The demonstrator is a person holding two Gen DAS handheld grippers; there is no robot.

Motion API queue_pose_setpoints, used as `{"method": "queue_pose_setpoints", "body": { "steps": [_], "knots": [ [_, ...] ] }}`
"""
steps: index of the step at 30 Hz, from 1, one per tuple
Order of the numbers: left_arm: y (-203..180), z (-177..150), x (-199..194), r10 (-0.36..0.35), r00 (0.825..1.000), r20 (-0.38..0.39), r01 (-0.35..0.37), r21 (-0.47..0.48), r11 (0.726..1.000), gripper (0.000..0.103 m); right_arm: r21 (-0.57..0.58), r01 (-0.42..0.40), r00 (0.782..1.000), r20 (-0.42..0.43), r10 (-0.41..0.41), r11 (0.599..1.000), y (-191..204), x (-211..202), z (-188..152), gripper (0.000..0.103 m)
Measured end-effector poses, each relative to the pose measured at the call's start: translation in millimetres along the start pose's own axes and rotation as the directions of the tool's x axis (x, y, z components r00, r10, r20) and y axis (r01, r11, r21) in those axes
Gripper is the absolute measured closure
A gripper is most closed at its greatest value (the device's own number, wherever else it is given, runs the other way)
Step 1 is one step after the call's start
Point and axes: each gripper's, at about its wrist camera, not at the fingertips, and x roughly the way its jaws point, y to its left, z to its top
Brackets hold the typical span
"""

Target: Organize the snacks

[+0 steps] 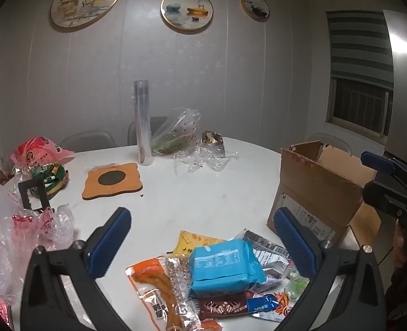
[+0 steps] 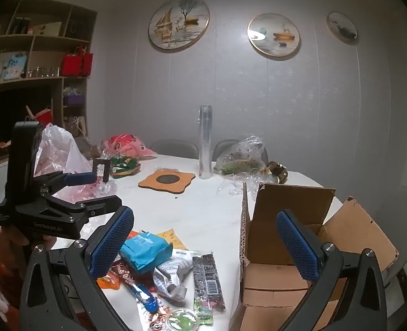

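A pile of snack packets lies on the white table [image 1: 203, 198]: a blue packet [image 1: 222, 267] on top, an orange packet [image 1: 154, 284], a yellow packet [image 1: 192, 244] and a dark red bar [image 1: 231, 307]. The blue packet [image 2: 145, 249] also shows in the right wrist view. My left gripper [image 1: 203, 237] is open and empty, hovering just above the pile. An open cardboard box [image 1: 319, 187] stands right of the pile. My right gripper [image 2: 203, 245] is open and empty, between the pile and the box [image 2: 286, 248], whose inside looks empty.
An orange trivet [image 1: 111, 180], an upright clear film roll [image 1: 143, 121] and crumpled plastic bags [image 1: 192, 143] sit farther back. Bagged snacks [image 1: 43, 165] and plastic bags [image 1: 24, 234] crowd the left. Chairs stand behind the table; shelves [image 2: 38, 55] stand at left.
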Motion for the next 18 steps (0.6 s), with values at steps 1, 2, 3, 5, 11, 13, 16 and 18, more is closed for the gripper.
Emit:
{"method": "queue_pose_setpoints", "body": {
  "steps": [1, 2, 3, 5, 11, 13, 16, 18],
  "knots": [
    [1.3, 0.4, 0.0, -0.002, 1.0, 0.0, 0.002, -0.003, 1.0, 0.001, -0.001, 0.0, 1.0, 0.0, 0.0, 1.0, 1.6, 0.0, 1.9, 0.0],
    [1.4, 0.4, 0.2, -0.002, 1.0, 0.0, 0.002, -0.003, 1.0, 0.001, -0.002, -0.001, 1.0, 0.0, 0.001, 1.0, 2.3, 0.4, 1.5, 0.0],
    [1.4, 0.5, 0.4, -0.002, 1.0, -0.002, 0.002, -0.005, 1.0, 0.001, -0.002, -0.002, 1.0, 0.0, 0.002, 1.0, 2.2, 0.6, 1.3, 0.0],
    [1.0, 0.1, 0.0, -0.002, 1.0, -0.001, 0.002, -0.003, 1.0, 0.001, -0.004, -0.003, 1.0, 0.0, 0.003, 1.0, 4.1, -1.5, 2.0, 0.0],
    [2.8, -0.5, 0.1, 0.003, 1.0, 0.001, -0.003, -0.007, 1.0, 0.001, -0.007, -0.006, 1.0, -0.007, 0.006, 1.0, 4.4, 3.5, 0.8, 0.0],
    [3.6, -1.1, 0.2, 0.003, 1.0, 0.0, -0.003, -0.009, 1.0, 0.001, -0.006, -0.006, 1.0, -0.007, 0.006, 1.0, 3.8, 3.1, 1.1, 0.0],
    [3.8, -1.4, 0.8, 0.0, 1.0, 0.0, 0.0, -0.011, 1.0, 0.001, -0.007, -0.006, 1.0, -0.007, 0.006, 1.0, 4.0, 3.2, 1.0, 0.0],
    [4.9, -1.8, 1.1, -0.009, 1.0, 0.0, 0.009, -0.016, 1.0, 0.001, -0.009, -0.006, 1.0, -0.007, 0.006, 1.0, 4.1, 3.2, 0.7, 0.0]
  ]
}}
